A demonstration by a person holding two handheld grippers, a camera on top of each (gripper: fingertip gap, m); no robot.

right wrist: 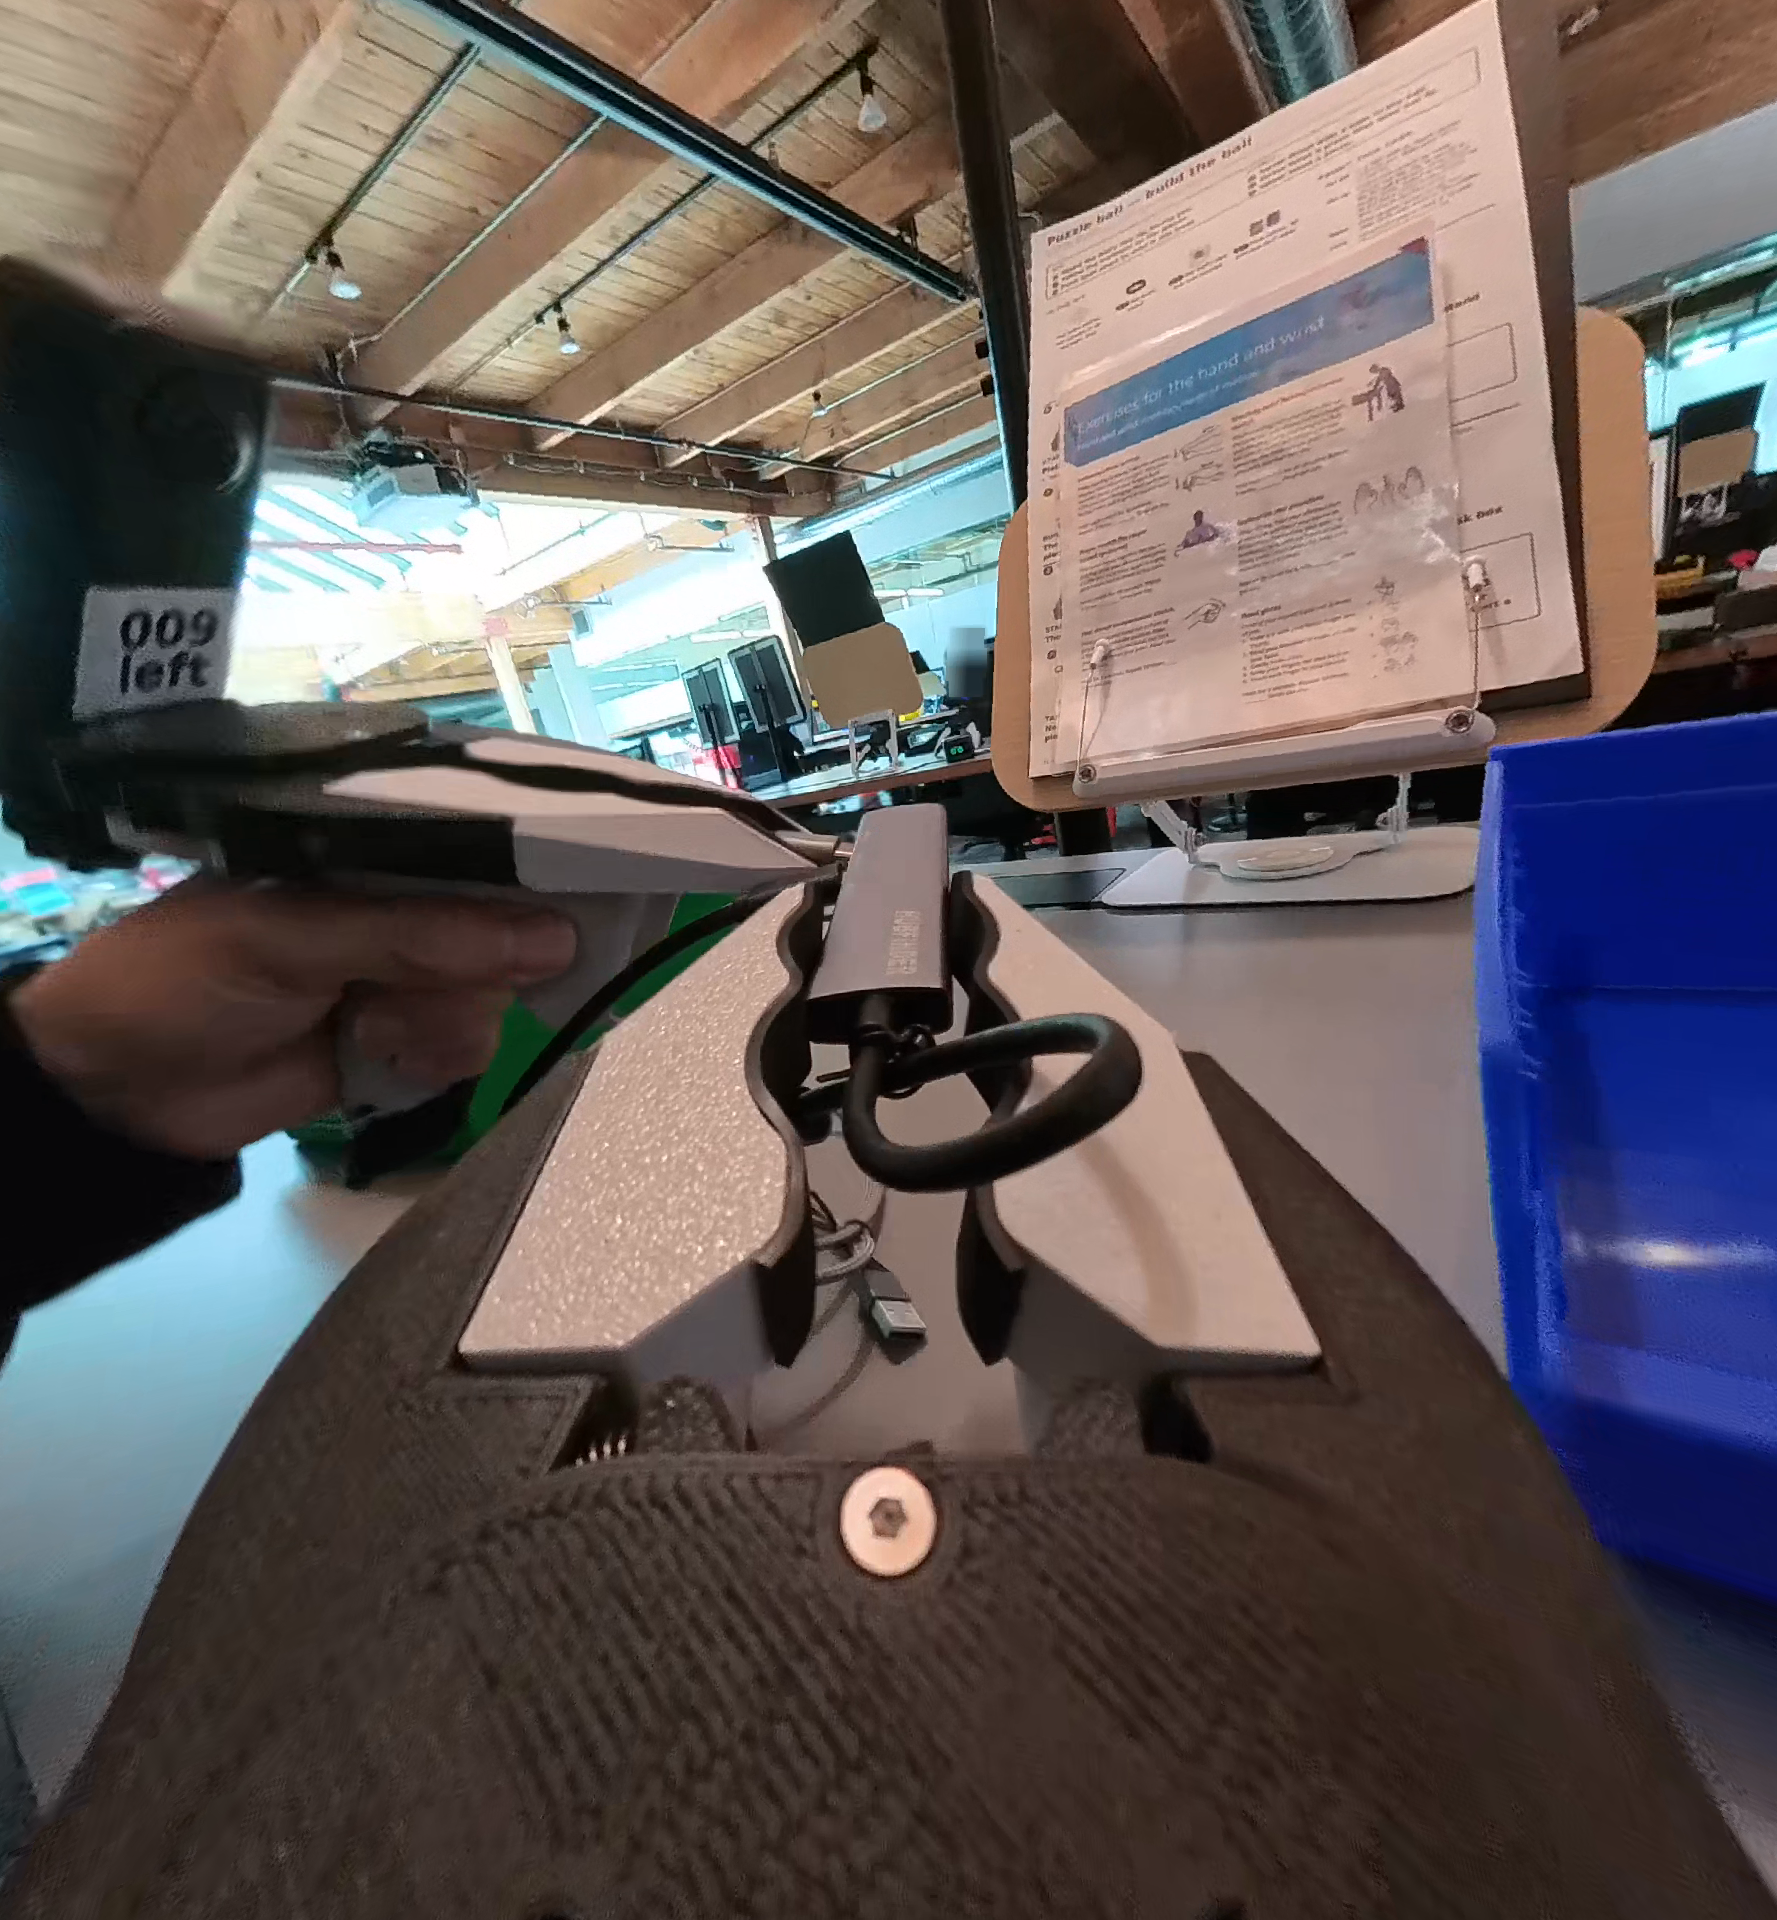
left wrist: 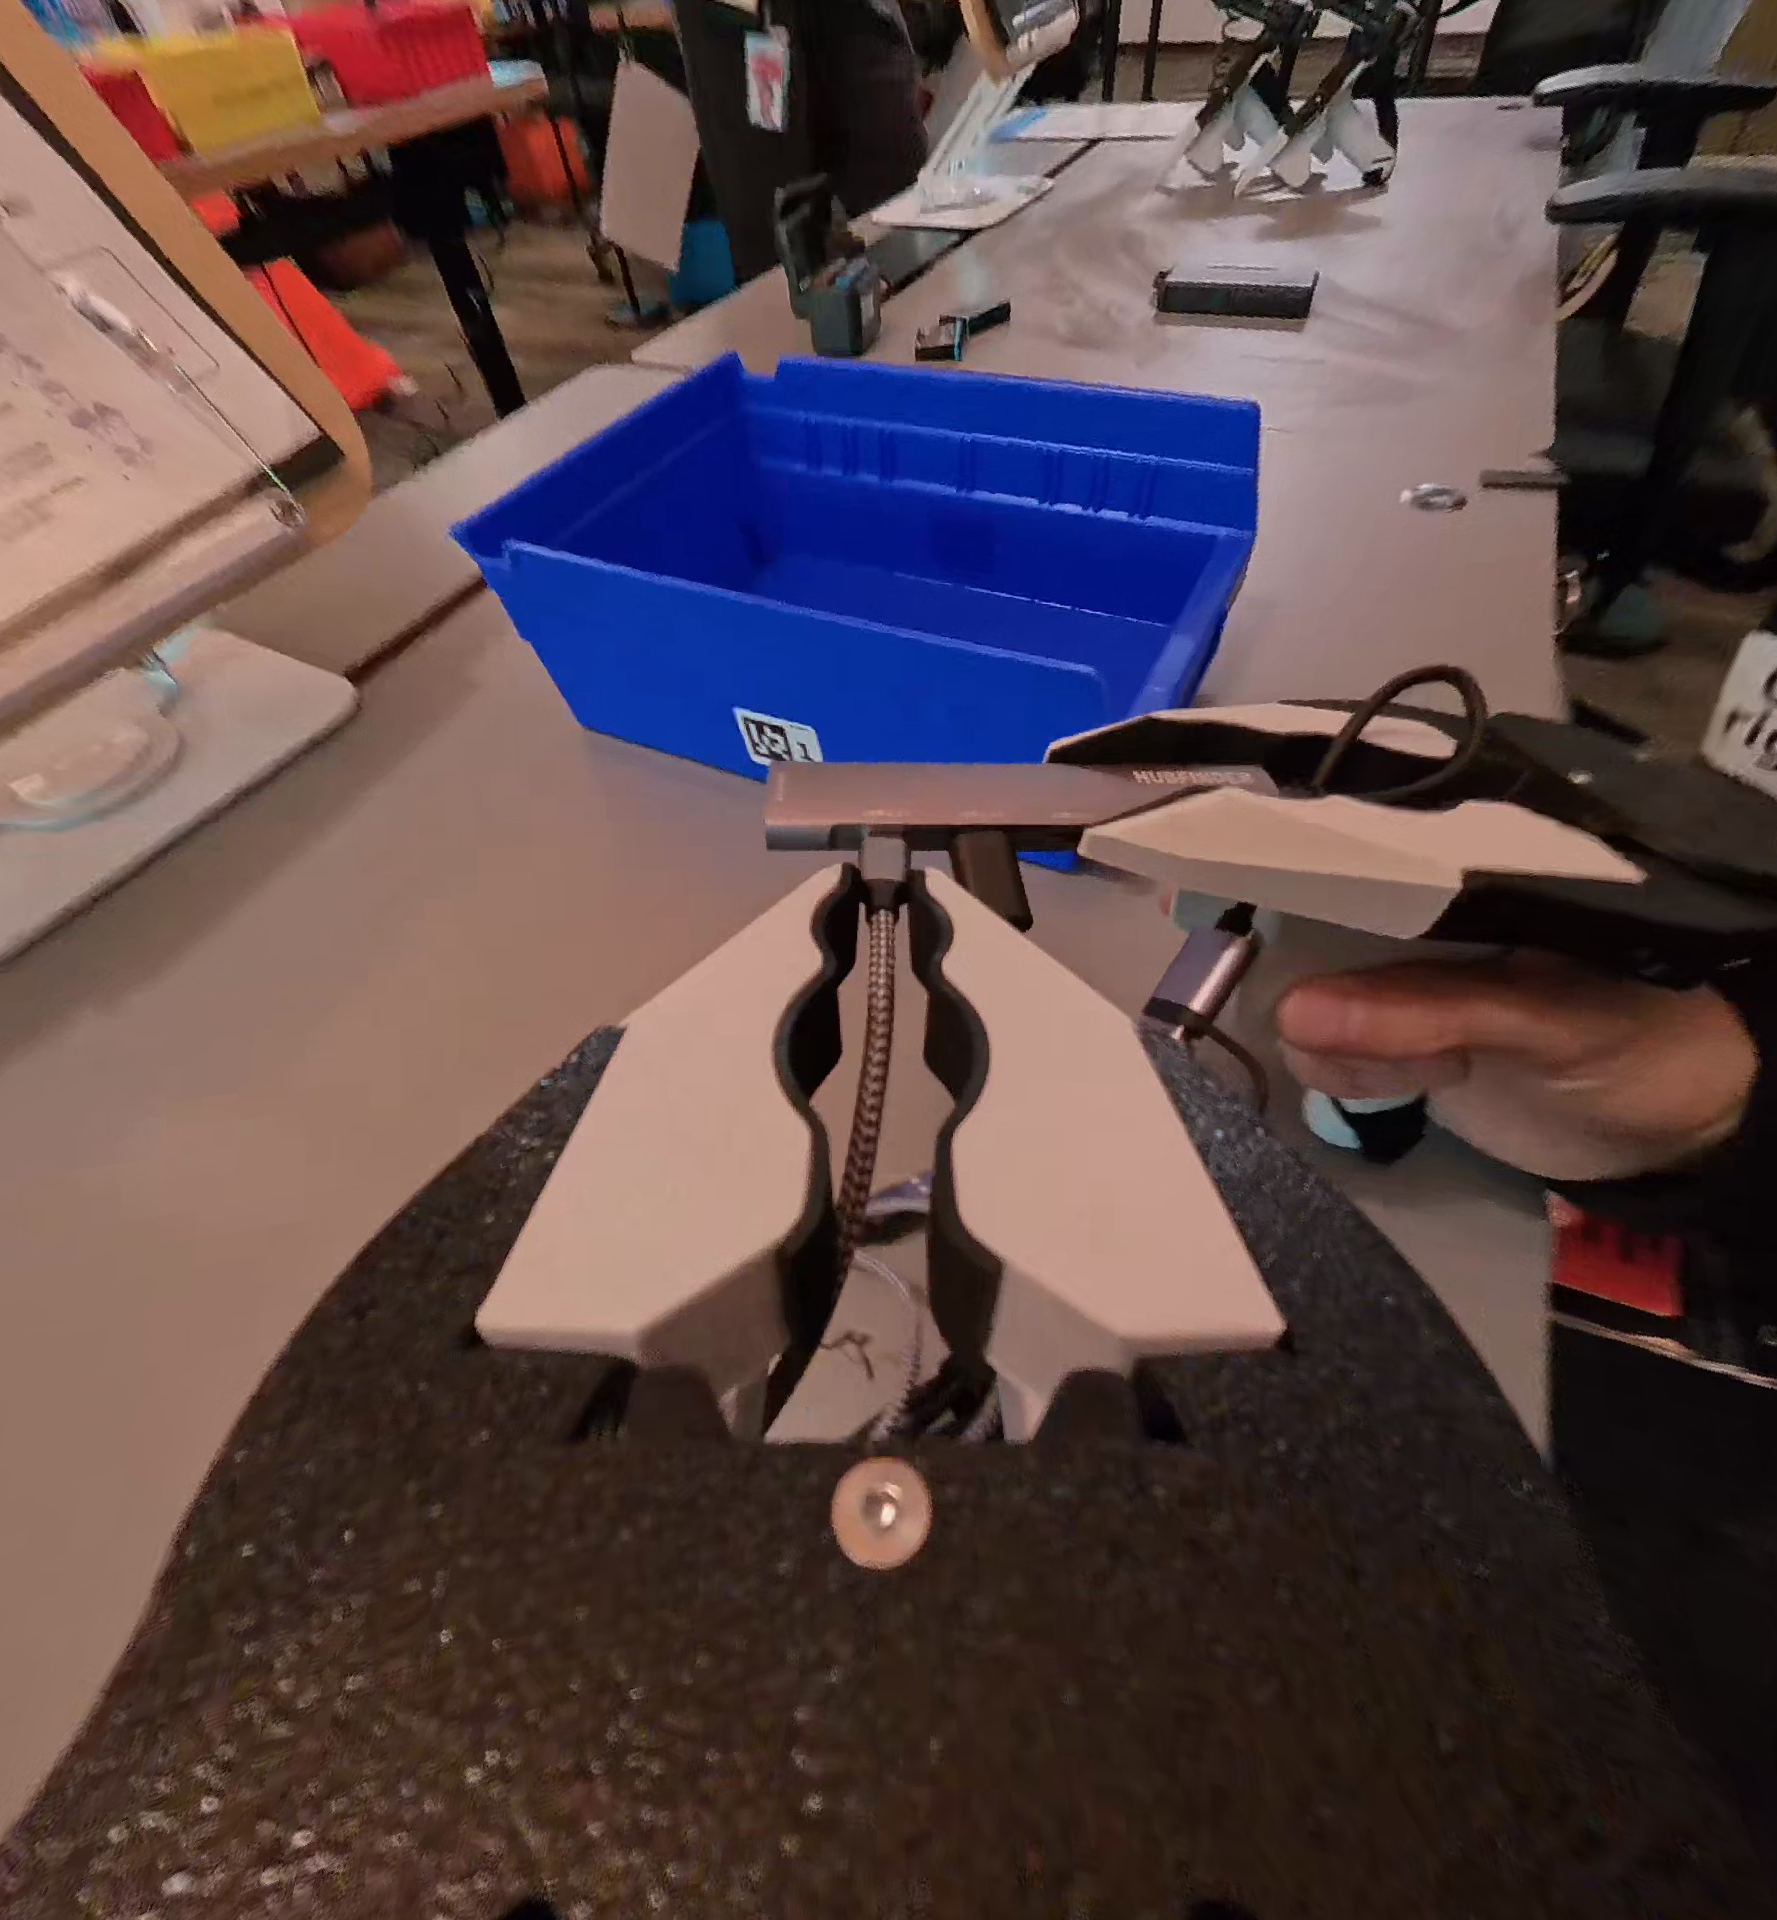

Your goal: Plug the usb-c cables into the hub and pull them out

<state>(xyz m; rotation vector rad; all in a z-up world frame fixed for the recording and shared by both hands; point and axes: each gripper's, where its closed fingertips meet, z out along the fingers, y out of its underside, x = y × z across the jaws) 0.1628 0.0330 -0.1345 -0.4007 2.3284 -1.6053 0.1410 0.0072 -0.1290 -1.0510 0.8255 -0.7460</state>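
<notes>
My right gripper point(right wrist: 889, 894) is shut on a slim grey USB hub point(right wrist: 889, 914) and holds it level above the table; the hub also shows in the left wrist view point(left wrist: 925, 808). My left gripper point(left wrist: 882, 883) is shut on the metal plug of a braided usb-c cable point(left wrist: 868, 1039), and the plug sits in a port on the hub's near side. A second dark plug point(left wrist: 988, 878) sits in the port beside it. The hub's own black cable point(right wrist: 988, 1101) loops back between my right fingers, and its grey connector point(left wrist: 1201, 971) hangs below.
A blue plastic bin point(left wrist: 863, 561) stands on the grey table point(left wrist: 344, 935) just behind the hub, at the right in the right wrist view point(right wrist: 1673, 1091). A document stand with paper sheets point(right wrist: 1279, 468) stands at the table's left. Small gadgets point(left wrist: 1232, 291) lie farther back. Tip to tip, the grippers are about 4 cm apart.
</notes>
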